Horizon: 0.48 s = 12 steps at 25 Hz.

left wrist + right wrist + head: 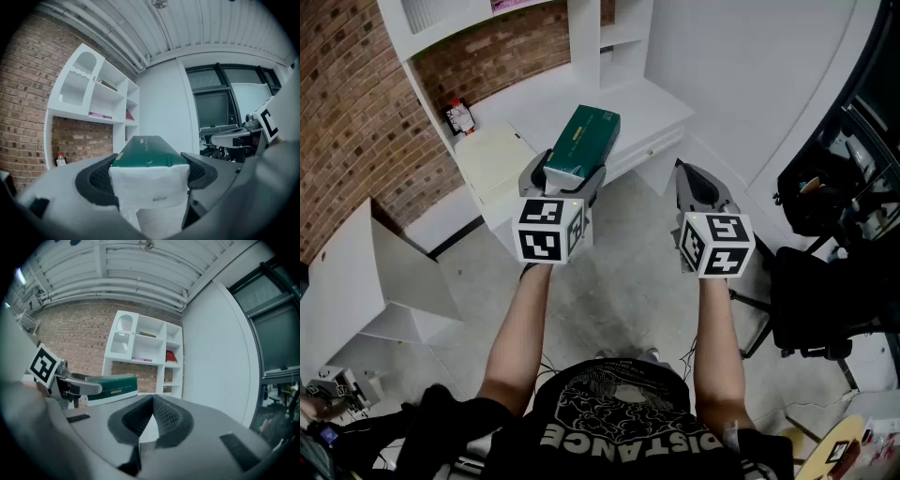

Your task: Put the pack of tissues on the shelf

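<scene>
A red-brown brick wall backs a white built-in shelving unit, where a small red-capped bottle stands on the lower counter. In front of the unit, the person's left gripper holds a dark green rectangular pack of tissues level in the air. Its jaws are spread wide, with a pad pressed against each long side of the pack. The pack is in the gripper's grip and not on any shelf. The left gripper view adds what the head view hides: the near end of the pack is white, wedged between the black ribbed pads of the left gripper, and the upper shelves rise beyond it. The right gripper view catches the pack side-on, with pale lettering along its green flank and the shelving unit behind. To the right, the right gripper is held level beside the left one. Its own view shows the ribbed jaws of the right gripper closed together on nothing. A black office chair stands at the far right.
</scene>
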Tool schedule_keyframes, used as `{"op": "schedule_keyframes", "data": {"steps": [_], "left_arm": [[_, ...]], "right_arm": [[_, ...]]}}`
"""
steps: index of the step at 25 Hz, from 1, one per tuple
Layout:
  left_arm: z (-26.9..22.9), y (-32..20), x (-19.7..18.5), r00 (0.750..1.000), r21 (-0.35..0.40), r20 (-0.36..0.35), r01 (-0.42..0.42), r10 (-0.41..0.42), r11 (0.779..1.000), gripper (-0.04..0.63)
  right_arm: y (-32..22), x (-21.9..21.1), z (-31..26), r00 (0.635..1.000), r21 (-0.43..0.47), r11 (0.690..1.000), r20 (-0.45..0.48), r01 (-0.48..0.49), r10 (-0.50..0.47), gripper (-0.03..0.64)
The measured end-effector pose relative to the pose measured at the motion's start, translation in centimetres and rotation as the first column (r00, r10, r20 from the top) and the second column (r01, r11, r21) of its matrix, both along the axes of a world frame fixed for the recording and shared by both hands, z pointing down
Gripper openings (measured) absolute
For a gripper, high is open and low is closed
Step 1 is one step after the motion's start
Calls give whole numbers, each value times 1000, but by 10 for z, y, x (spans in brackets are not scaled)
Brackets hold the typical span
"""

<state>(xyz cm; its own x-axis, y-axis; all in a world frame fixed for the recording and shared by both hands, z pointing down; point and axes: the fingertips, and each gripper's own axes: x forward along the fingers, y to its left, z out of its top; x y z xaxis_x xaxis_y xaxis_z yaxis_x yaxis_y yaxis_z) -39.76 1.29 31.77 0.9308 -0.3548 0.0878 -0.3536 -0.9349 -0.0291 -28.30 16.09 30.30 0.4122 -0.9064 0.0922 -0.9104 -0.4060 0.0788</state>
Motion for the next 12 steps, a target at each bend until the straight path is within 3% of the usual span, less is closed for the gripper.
{"op": "schedule_keyframes", "data": {"steps": [12], "left_arm": [[7, -9, 41, 1000, 4, 11, -16, 16, 1000, 417]], "right_arm": [[0, 36, 15, 1000, -4, 1000, 22, -19, 19, 3]]}}
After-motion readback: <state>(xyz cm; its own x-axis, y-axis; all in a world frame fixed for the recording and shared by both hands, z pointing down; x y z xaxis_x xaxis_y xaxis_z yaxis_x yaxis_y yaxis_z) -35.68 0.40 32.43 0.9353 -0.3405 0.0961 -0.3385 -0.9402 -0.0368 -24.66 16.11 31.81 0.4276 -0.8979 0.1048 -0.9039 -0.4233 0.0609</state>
